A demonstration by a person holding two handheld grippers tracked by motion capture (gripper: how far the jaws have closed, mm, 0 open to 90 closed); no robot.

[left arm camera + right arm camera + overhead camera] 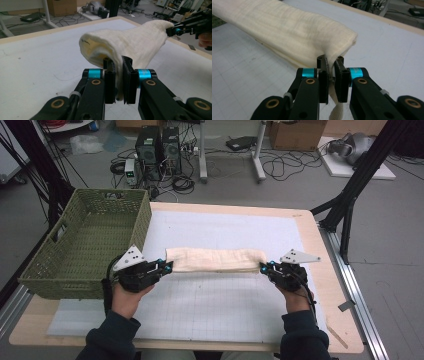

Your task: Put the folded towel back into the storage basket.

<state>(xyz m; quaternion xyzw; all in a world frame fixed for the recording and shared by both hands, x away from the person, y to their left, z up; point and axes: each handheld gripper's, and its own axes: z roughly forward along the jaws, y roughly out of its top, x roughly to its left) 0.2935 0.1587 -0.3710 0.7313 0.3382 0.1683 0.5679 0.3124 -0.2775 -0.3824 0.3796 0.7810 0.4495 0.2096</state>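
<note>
With both the left gripper (167,266) and right gripper (263,267) clamped on opposite ends of the folded towel (215,259) at frame centre, the carrying step is in hand; next calls for moving it level toward the basket (90,245) at left.

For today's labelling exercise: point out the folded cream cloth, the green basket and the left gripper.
Folded cream cloth (215,260), high view, middle of its top.
Green basket (55,270), high view, near wall.
Left gripper (119,75), left gripper view, between its fingertips.

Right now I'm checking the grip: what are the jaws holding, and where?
A folded cream cloth: left gripper clamps its left end, right gripper its right end, stretched between them.
</note>
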